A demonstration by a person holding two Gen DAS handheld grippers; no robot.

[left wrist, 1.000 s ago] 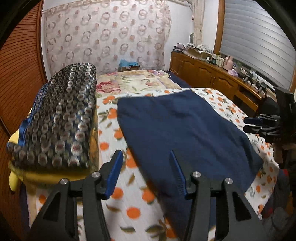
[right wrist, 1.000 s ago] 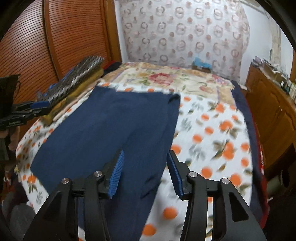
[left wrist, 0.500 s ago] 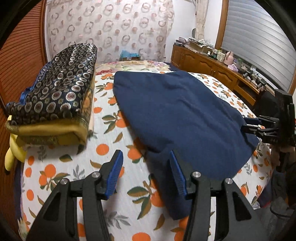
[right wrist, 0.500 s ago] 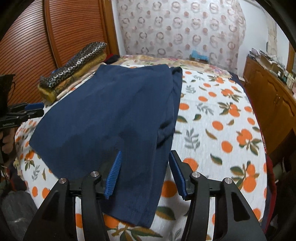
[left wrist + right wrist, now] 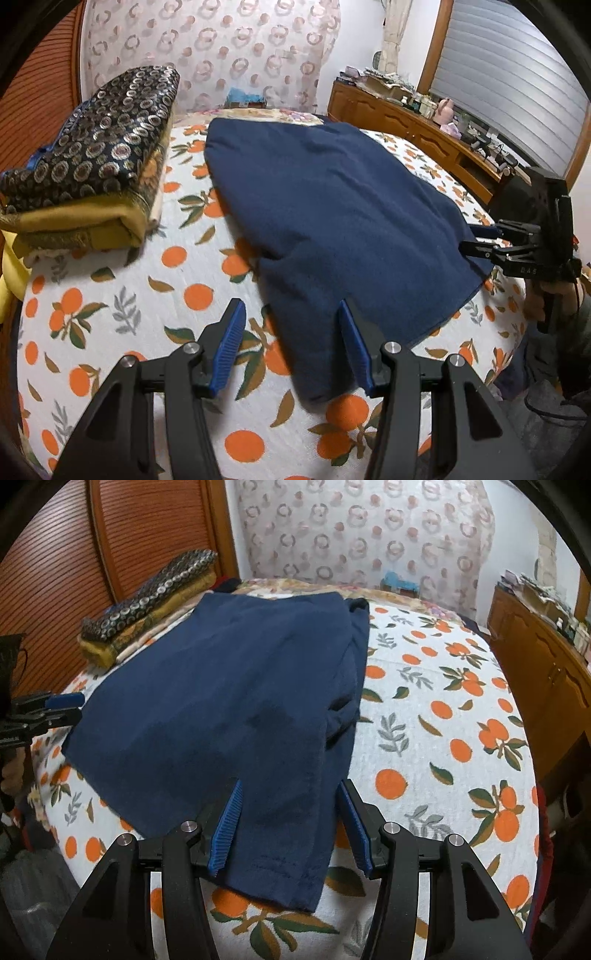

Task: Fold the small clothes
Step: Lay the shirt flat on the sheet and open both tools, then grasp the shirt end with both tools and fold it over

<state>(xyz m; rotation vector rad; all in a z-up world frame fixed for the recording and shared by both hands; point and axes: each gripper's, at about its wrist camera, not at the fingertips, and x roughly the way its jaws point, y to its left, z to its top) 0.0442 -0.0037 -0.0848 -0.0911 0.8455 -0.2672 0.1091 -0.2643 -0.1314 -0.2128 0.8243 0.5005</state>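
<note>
Change since earlier frame: both grippers had dropped lower and closer to the bed; the navy garment, formerly far up the views, now lay right under the fingertips.
Navy garment point(image 5: 332, 206): spread flat on the orange-print bedcover point(image 5: 110, 295), near end toward the cameras; in the right view one long side was doubled over with a rumpled ridge point(image 5: 343, 709).
Left gripper point(image 5: 291, 341): released, jaws parted and holding nothing; the garment's near left corner lay below and between its fingers, untouched as far as could be seen.
Right gripper point(image 5: 291, 821): released, empty, jaws parted over the stitched hem of the near right end point(image 5: 280, 867).
Step in hand (judged): taking the two near corners for a fold away from the person.
Doing it well: pinch each corner through all layers, the doubled side included; lift both ends evenly so the hem stays straight; carry it toward the far edge without dragging the ridge.
Edges: near hem sat close to the mattress edge; far edge lay near the floral cover.
Open room: bare bedcover lay to the right of the garment; on the left, folded patterned bedding point(image 5: 88, 158) stood apart from it but limited sideways swing.
</note>
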